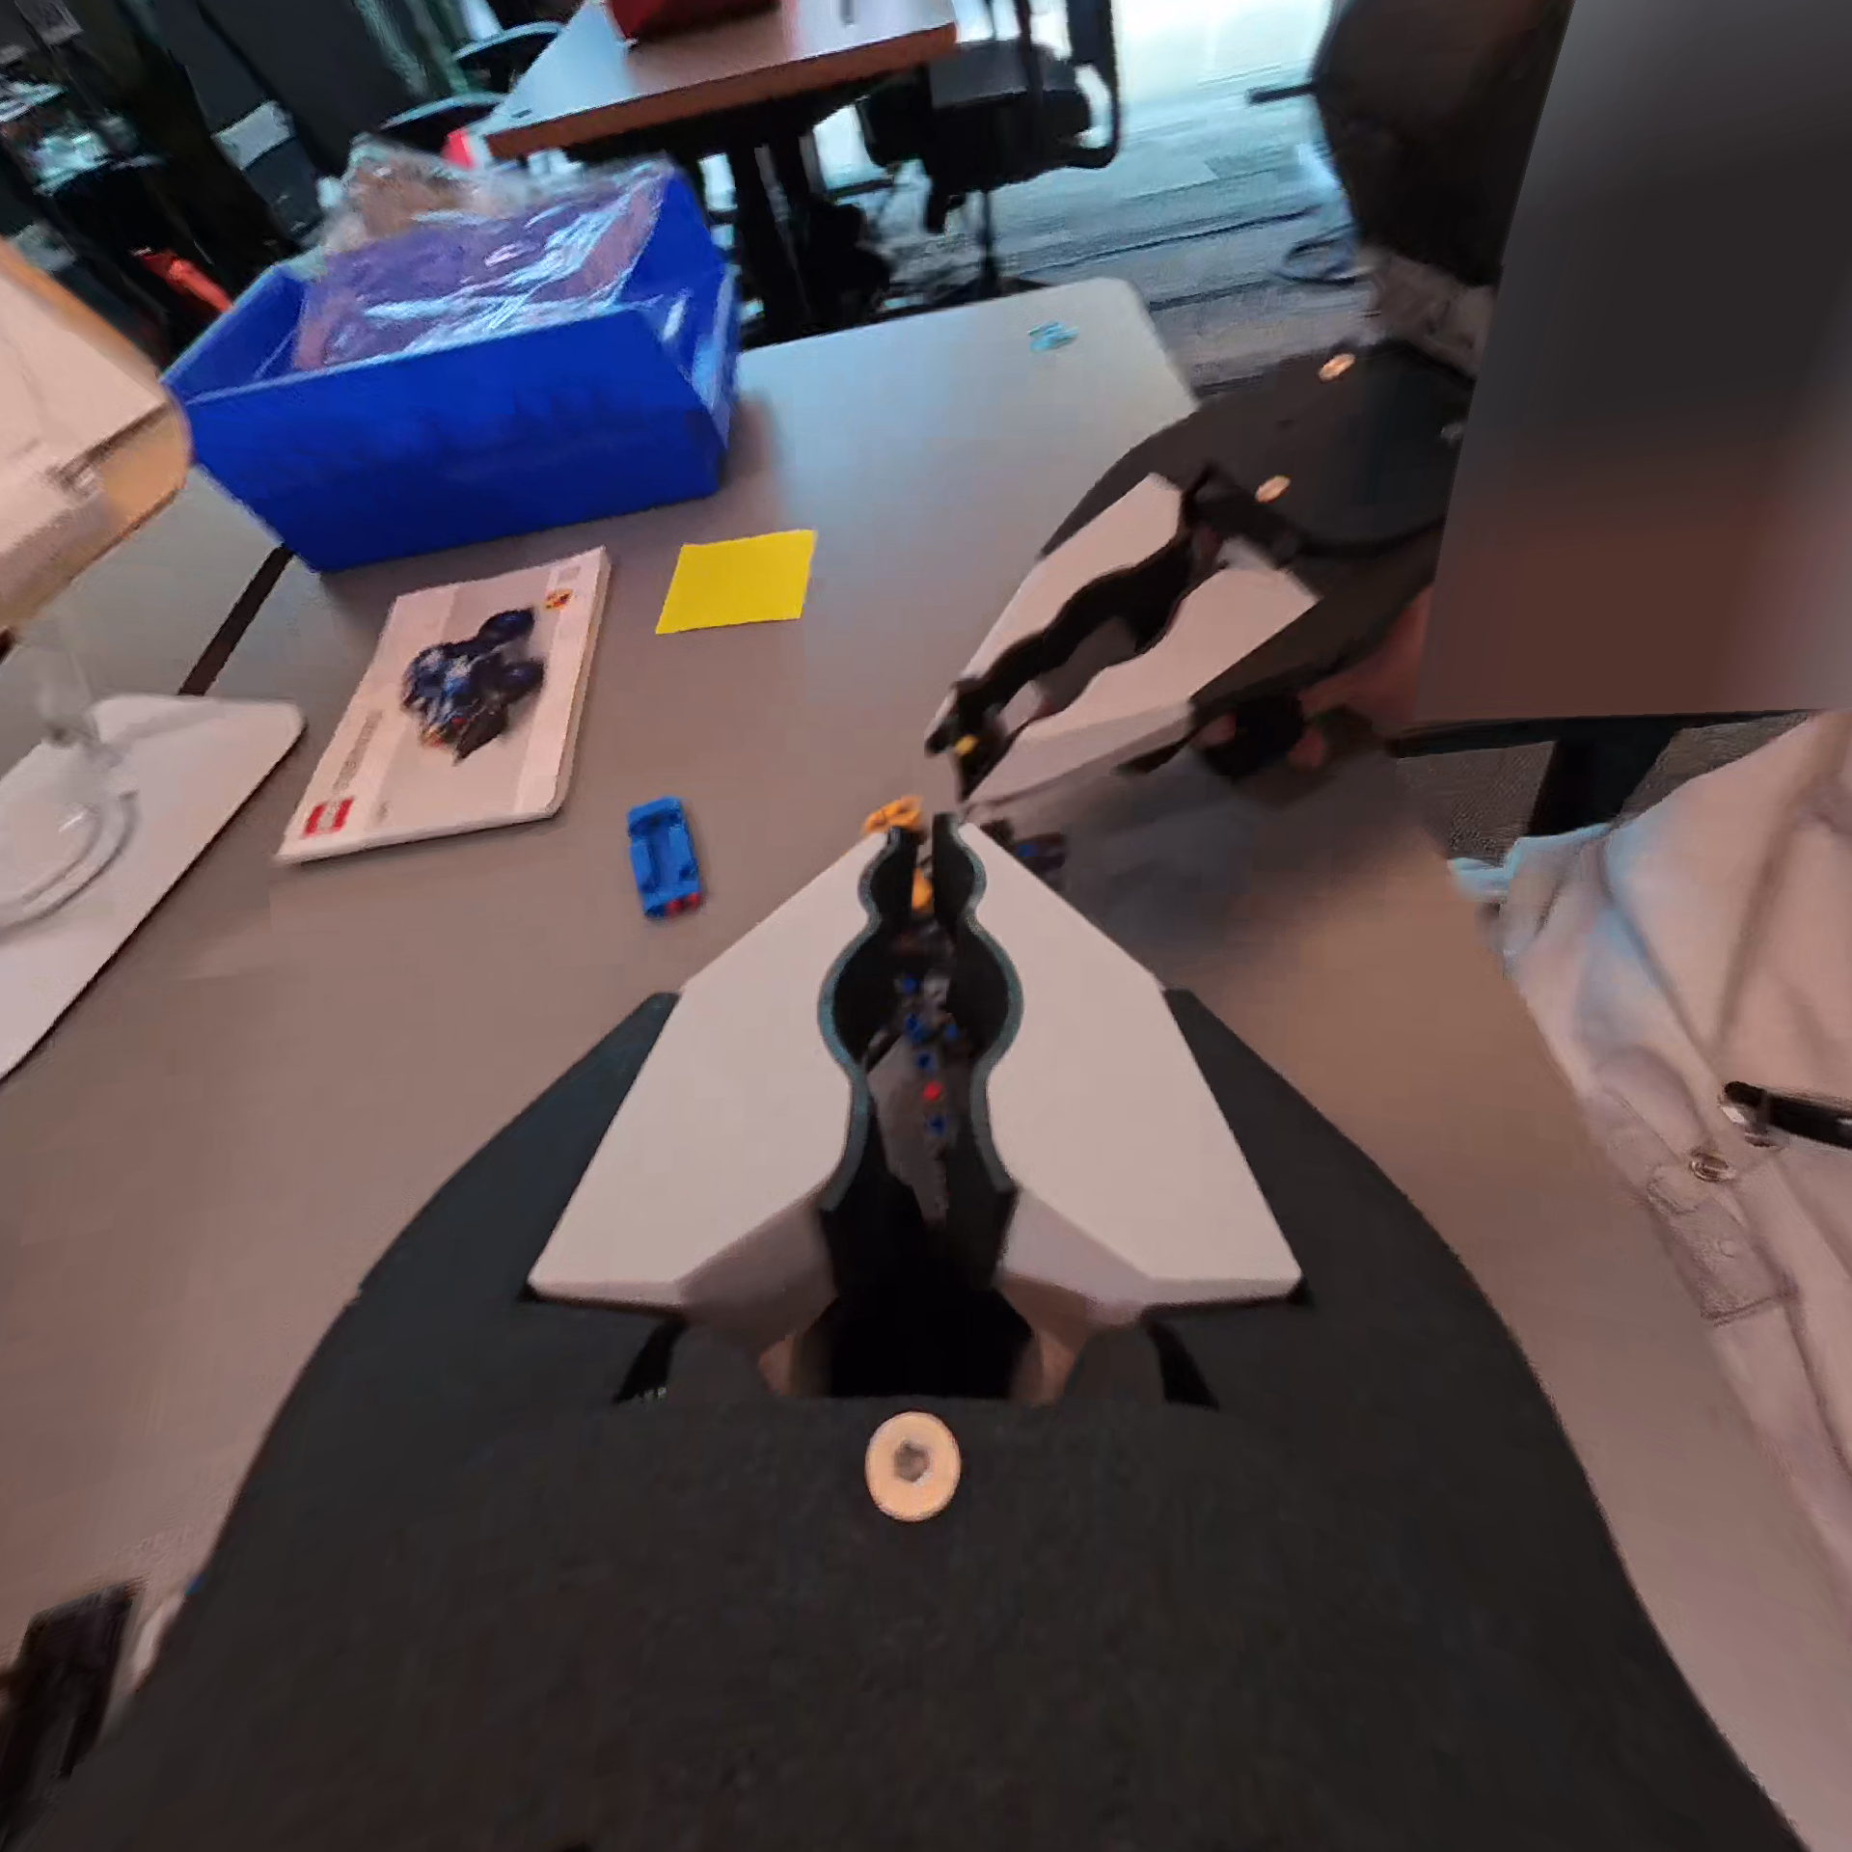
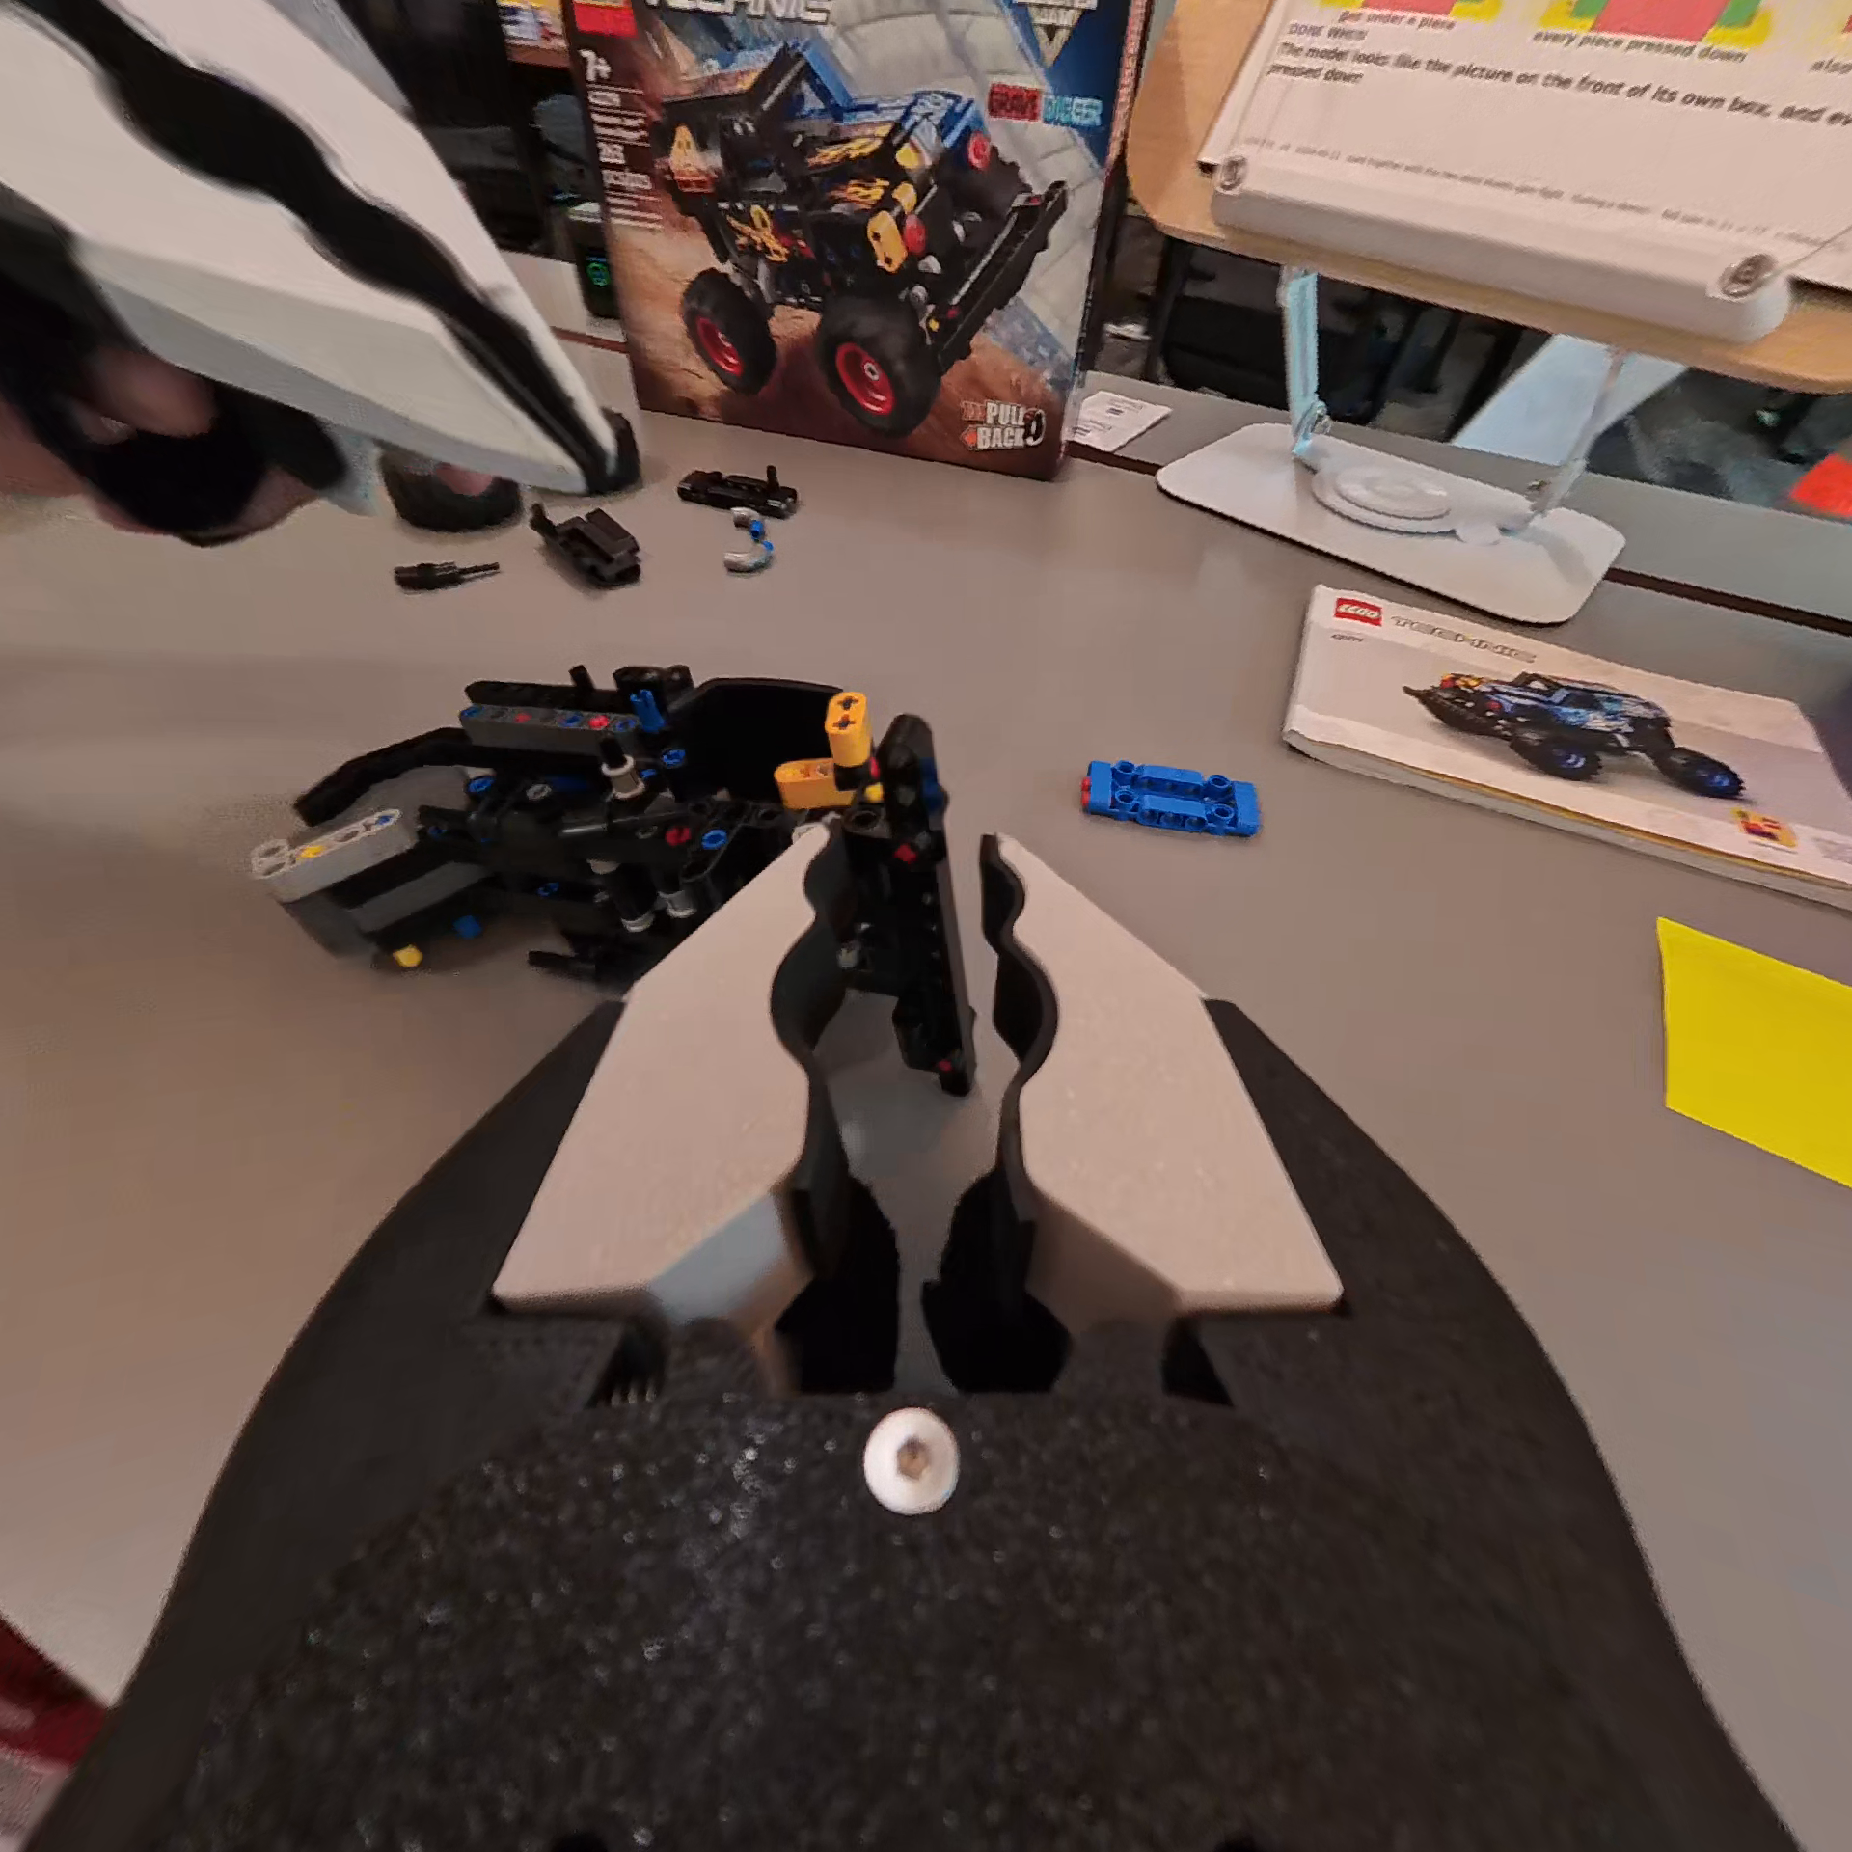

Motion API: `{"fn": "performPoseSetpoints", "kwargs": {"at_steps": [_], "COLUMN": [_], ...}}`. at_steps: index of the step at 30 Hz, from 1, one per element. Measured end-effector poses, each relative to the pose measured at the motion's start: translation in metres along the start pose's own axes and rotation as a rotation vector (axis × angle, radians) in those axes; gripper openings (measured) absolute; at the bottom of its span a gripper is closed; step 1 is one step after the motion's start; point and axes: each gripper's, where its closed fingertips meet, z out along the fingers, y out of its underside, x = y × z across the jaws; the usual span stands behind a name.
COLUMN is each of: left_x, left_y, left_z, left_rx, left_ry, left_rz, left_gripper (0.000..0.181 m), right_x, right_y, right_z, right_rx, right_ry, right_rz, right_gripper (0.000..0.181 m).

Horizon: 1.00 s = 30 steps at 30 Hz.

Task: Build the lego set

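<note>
A partly built black toy-brick vehicle model [image 2: 561, 822] with blue and red pins lies on the grey table [image 2: 1303, 1002]. My right gripper [image 2: 907, 847] is open, its jaws standing around an upright black beam [image 2: 912, 962] of the model, next to two yellow connectors [image 2: 845, 724]. It also shows in the left wrist view [image 1: 967, 747]. My left gripper [image 1: 924, 837] is shut with nothing seen between its tips. It hovers over the model, part of which [image 1: 927, 1092] shows through the finger gap. It also shows in the right wrist view [image 2: 596, 456], raised at upper left.
A blue brick piece [image 2: 1168, 799] lies right of the model. An instruction booklet [image 2: 1553, 732], a yellow note [image 2: 1754, 1042], the toy box [image 2: 852, 230], a white stand base [image 2: 1393, 511] and loose black pieces [image 2: 591, 546] are around. A blue bin [image 1: 471, 401] stands far left. A person's white shirt [image 1: 1654, 1002] is at right. The gap from one gripper's tips to the other's is roughly 9 centimeters.
</note>
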Motion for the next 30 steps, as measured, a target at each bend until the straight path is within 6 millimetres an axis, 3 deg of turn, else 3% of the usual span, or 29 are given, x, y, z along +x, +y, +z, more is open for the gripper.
{"fn": "performPoseSetpoints", "kwargs": {"at_steps": [4,7,11,15,20,30], "left_x": [-0.020,-0.028,-0.026,-0.024,-0.027,-0.019], "left_y": [0.047,0.062,0.061,0.060,0.063,0.068], "left_z": [-0.025,-0.048,-0.049,-0.050,-0.047,-0.042], "left_rx": [-0.005,0.099,0.193,0.206,0.183,0.141], "left_ry": [-0.171,-0.280,-0.202,-0.164,-0.174,-0.126], "left_rz": [-0.058,-0.114,-0.194,-0.214,-0.228,-0.225], "left_gripper": [0.004,0.005,0.008,0.030,0.041,0.050], "right_x": [-0.001,0.002,0.005,0.014,0.018,0.017], "right_y": [0.001,-0.005,-0.018,-0.032,-0.030,-0.030], "right_z": [-0.018,-0.030,-0.046,-0.068,-0.065,-0.069], "right_rx": [0.034,0.094,0.220,0.376,0.354,0.364], "right_ry": [-0.122,-0.193,-0.212,-0.223,-0.307,-0.296], "right_rz": [-0.026,0.045,0.080,0.126,0.227,0.233], "right_gripper": [0.029,0.028,0.029,0.028,0.029,0.028]}}
